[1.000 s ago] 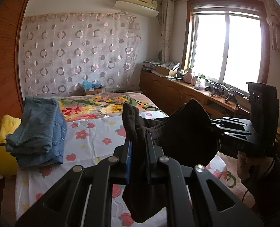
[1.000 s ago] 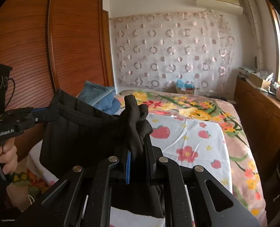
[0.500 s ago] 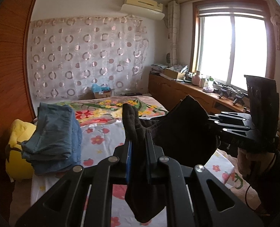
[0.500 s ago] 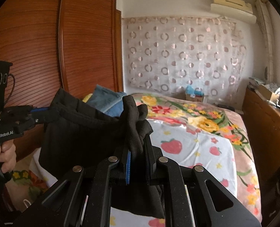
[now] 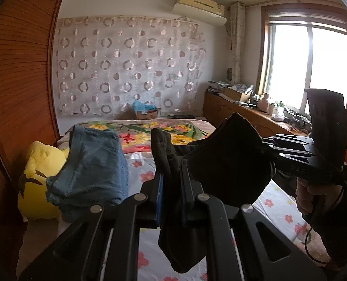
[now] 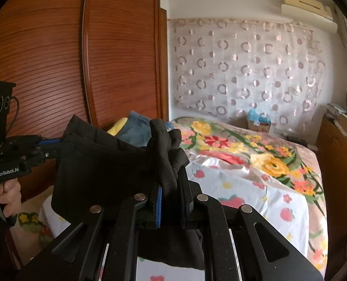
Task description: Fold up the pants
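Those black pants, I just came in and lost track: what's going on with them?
A person holds the black pants up over the bed, stretched between two handheld grippers. The left gripper and right gripper each have their jaws clamped on a bunched edge. Folded blue jeans already lie on the bed beside a yellow plush toy.

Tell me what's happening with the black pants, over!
Left gripper and right gripper both shut on black pants. Pants held up over the bed, not folded yet. Folded jeans lie aside, not blocking.
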`<state>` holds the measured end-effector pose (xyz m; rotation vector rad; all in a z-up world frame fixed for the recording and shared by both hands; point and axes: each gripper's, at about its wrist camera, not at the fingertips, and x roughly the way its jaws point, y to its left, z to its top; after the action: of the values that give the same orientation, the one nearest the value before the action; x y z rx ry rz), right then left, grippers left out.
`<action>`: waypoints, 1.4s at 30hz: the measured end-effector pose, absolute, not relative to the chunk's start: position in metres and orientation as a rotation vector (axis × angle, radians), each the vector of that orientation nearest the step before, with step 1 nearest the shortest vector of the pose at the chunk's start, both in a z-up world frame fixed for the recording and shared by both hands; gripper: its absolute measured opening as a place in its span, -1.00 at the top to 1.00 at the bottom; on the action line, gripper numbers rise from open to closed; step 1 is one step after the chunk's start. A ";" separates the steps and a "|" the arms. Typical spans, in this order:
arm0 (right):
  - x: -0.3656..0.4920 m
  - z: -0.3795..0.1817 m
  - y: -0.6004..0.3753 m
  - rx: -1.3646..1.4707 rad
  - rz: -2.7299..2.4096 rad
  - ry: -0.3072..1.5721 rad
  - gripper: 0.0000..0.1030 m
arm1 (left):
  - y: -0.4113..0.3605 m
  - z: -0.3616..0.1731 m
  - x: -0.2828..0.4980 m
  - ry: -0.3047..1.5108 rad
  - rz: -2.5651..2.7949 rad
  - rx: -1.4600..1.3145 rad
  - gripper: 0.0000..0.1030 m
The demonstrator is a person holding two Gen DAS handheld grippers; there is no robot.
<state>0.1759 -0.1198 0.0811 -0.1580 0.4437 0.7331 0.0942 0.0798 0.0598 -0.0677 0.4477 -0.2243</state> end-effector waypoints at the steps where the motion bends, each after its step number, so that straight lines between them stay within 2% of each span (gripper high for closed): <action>1: 0.179 0.082 -0.118 -0.157 0.738 0.443 0.83 | 0.082 0.060 0.098 0.448 -0.218 -0.069 0.82; 28: 0.289 0.088 -0.041 -0.248 0.848 0.349 0.83 | 0.145 0.046 0.173 0.384 -0.045 -0.146 0.81; 42: 0.320 0.087 0.003 -0.292 0.921 0.325 0.83 | 0.157 0.029 0.169 0.343 0.035 -0.192 0.81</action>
<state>0.3195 0.0027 0.0874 -0.2924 0.3247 0.9211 0.1693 0.1569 0.0286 -0.1924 0.3432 0.0347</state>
